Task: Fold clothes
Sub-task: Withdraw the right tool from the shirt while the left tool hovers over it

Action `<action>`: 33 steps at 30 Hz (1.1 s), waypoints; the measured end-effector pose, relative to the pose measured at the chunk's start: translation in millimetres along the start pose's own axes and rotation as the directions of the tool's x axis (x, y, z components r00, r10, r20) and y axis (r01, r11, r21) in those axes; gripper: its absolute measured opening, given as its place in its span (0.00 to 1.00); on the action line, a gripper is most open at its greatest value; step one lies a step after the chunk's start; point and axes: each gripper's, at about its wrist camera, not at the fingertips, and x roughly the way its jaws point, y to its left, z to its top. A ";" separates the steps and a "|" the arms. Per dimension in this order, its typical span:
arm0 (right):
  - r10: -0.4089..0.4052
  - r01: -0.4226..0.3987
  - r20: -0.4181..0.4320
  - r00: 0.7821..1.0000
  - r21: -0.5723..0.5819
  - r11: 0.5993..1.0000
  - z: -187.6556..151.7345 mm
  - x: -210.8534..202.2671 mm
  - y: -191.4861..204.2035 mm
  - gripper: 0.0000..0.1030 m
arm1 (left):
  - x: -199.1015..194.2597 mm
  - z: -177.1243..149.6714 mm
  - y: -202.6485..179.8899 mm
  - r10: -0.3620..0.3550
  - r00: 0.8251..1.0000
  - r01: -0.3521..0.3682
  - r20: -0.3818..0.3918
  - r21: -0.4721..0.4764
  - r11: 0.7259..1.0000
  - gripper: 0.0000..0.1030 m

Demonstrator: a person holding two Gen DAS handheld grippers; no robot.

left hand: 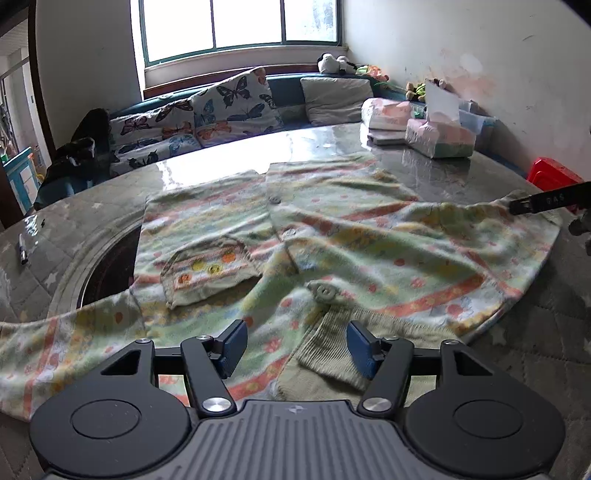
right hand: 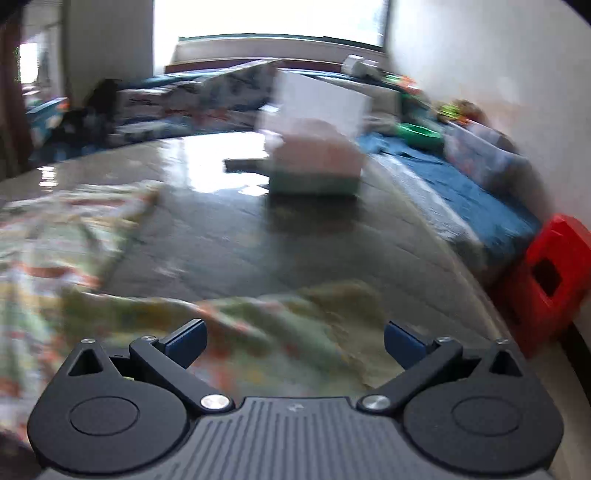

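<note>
1. Cardigan [left hand: 332, 236], a pale green knitted child's garment with orange flower stripes and grey buttons, lies spread face up on the glossy grey marble desk [left hand: 221, 162], straight ahead of the left gripper's [left hand: 293, 347] fingers.
2. Its patch pocket [left hand: 207, 269] sits ahead of the left blue finger pad, and the ribbed olive collar [left hand: 328, 350] lies between the two pads, which stand apart and grip nothing.
3. One sleeve trails off to the left of those fingers, over a round dark recess [left hand: 107, 258] in the desk.
4. In the right wrist view, which is blurred, the right gripper [right hand: 295, 341] has its fingers wide apart above a rumpled edge of the cardigan [right hand: 258, 317]; whether they touch the cloth cannot be told.
5. Beyond the right fingers stands a pink and green tissue pack [right hand: 314, 162] on the desk.
6. To the right of them a red plastic stool [right hand: 546, 273] stands beside the desk.
7. Far ahead of the left fingers, butterfly-print cushions [left hand: 229, 107] lean on a blue sofa under the window [left hand: 240, 26].
8. A black marker pen [left hand: 23, 251] lies on the desk far left.
</note>
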 end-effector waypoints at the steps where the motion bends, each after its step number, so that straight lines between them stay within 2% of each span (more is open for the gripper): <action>1: 0.034 -0.034 0.007 0.999 -0.025 0.999 5.1 -1.3 10.4 1.00 | -0.7 2.8 -1.6 -0.005 1.000 0.004 0.007 0.003 1.000 0.61; 3: 0.097 -0.095 0.017 0.995 -0.077 0.992 15.0 -2.5 31.5 1.00 | -1.4 8.5 -5.4 -0.014 1.000 0.014 0.020 0.010 1.000 0.62; 9: 0.189 -0.187 -0.012 0.982 -0.236 0.954 42.0 18.2 100.0 1.00 | 10.9 26.1 -25.4 -0.066 0.997 0.063 0.047 0.056 0.996 0.62; 14: 0.150 -0.161 -0.059 0.987 -0.284 0.945 57.0 54.7 122.8 1.00 | 25.3 26.0 -33.3 -0.158 0.987 0.156 0.026 0.071 0.985 0.60; 19: 0.117 -0.132 -0.073 0.990 -0.274 0.953 68.5 79.5 119.2 1.00 | 32.4 15.8 -35.8 -0.249 0.968 0.249 -0.008 0.081 0.965 0.53; 22: 0.093 -0.110 -0.073 0.993 -0.269 0.957 81.0 95.0 116.9 1.00 | 31.4 11.2 -39.9 -0.264 0.965 0.262 -0.002 0.117 0.958 0.53; 33: 0.024 -0.035 -0.057 0.998 -0.194 0.980 123.3 148.5 116.1 1.00 | 28.7 7.6 -41.2 -0.316 0.949 0.313 -0.004 0.135 0.940 0.53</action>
